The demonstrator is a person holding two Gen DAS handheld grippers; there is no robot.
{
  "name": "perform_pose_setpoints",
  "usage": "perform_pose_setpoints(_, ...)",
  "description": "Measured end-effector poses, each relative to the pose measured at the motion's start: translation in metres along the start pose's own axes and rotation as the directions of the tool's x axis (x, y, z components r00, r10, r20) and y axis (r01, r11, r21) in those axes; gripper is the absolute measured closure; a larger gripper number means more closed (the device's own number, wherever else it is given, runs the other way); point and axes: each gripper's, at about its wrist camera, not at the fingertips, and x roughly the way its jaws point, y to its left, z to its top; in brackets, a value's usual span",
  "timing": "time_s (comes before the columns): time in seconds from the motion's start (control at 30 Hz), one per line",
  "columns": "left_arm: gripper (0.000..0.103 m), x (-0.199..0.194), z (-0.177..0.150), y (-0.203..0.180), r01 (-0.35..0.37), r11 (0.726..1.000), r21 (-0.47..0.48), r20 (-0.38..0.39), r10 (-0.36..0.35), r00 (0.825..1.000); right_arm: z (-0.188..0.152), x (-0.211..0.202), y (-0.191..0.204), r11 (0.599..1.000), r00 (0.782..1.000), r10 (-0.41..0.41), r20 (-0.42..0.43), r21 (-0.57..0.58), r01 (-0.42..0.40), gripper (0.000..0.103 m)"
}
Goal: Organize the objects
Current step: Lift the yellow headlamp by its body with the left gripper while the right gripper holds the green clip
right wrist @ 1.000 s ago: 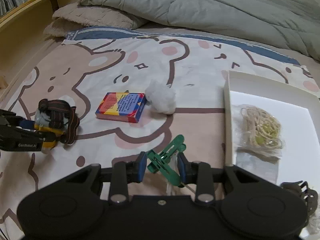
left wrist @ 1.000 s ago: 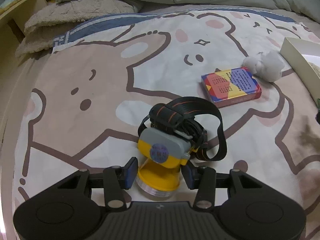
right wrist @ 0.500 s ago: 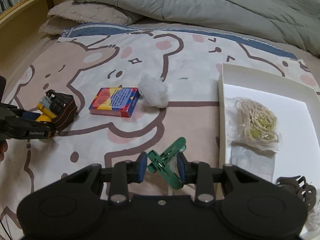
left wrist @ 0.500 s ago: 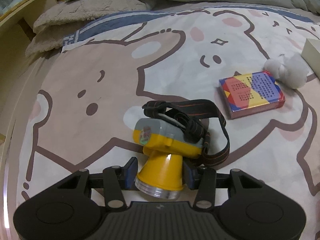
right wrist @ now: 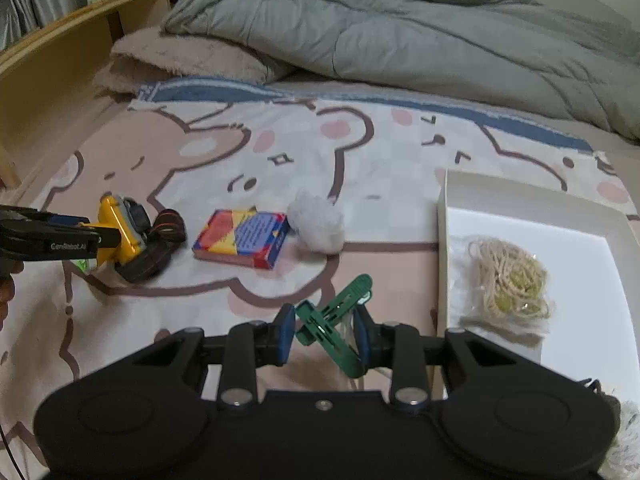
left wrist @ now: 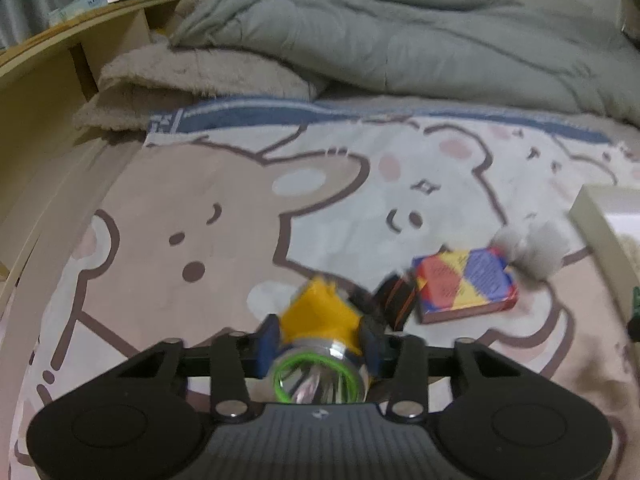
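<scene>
on bear-print bedspread (right wrist: 280, 152) below grey duvet (right wrist: 400, 32), left hand-held gripper (left wrist: 318, 346) clamped on headlamp (left wrist: 320, 316), right hand-held gripper (right wrist: 322, 334) on green clip (right wrist: 340, 312)

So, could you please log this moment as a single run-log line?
left gripper: shut on yellow headlamp, jaws just closed | right gripper: shut on green clip | white tray: holds string bundle

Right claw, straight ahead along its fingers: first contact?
Likely the bear-print bedspread, just past the green plastic clip that the right claw grips. The white fluffy ball lies beyond; depth is unclear.
</scene>
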Motion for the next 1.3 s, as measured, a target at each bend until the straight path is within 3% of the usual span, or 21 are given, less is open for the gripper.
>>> perform_pose_setpoints(0.03,0.097,-0.003,0.002,0.001,0.003,1.0,-0.009,0.006,-0.003,1.0,0.001,-0.002,0.0,1.0,1.0,-0.002,0.009,-0.002,0.002,0.071)
perform_pose_setpoints(0.07,0.103,-0.007,0.005,0.003,0.013,0.999,-0.03,0.013,-0.012,1.0,0.002,-0.004,0.001,1.0,1.0,-0.003,0.018,-0.006,0.003,0.071)
perform_pose_setpoints(0.13,0.103,-0.012,0.009,0.004,0.041,0.999,-0.035,0.019,-0.04,0.999,0.004,-0.009,0.002,1.0,0.999,-0.005,0.034,-0.013,0.006,0.071)
perform_pose_setpoints(0.23,0.1,-0.013,0.009,0.004,0.022,1.0,-0.011,0.007,-0.022,1.0,0.006,-0.012,0.004,1.0,0.999,-0.001,0.044,-0.02,0.002,0.071)
perform_pose_setpoints(0.33,0.094,-0.003,0.007,0.005,0.014,1.0,0.01,-0.068,-0.013,0.998,0.006,-0.012,0.005,1.0,0.999,0.002,0.039,-0.023,-0.001,0.071)
perform_pose_setpoints(0.47,0.066,0.004,0.002,0.01,0.014,0.999,0.047,-0.15,-0.007,0.989,0.004,-0.012,0.006,1.0,0.999,0.009,0.031,-0.029,-0.008,0.071)
perform_pose_setpoints(0.53,0.061,0.003,0.001,0.011,0.003,0.997,0.078,-0.16,0.01,0.987,0.003,-0.012,0.007,1.0,1.0,0.01,0.028,-0.03,-0.009,0.071)
perform_pose_setpoints(0.8,0.062,0.014,-0.008,0.018,-0.026,0.993,0.112,-0.215,0.05,0.975,0.002,-0.006,0.008,1.0,1.0,0.01,0.0,-0.016,-0.01,0.071)
perform_pose_setpoints(1.0,0.064,0.031,-0.007,0.014,0.004,0.997,0.075,-0.275,0.016,0.961,0.002,-0.006,0.009,1.0,1.0,0.016,-0.001,-0.017,-0.016,0.07)
perform_pose_setpoints(1.3,0.061,0.049,-0.009,0.001,-0.051,0.994,0.099,-0.314,0.08,0.946,0.0,0.002,0.008,1.0,0.999,0.015,-0.032,-0.002,-0.015,0.07)
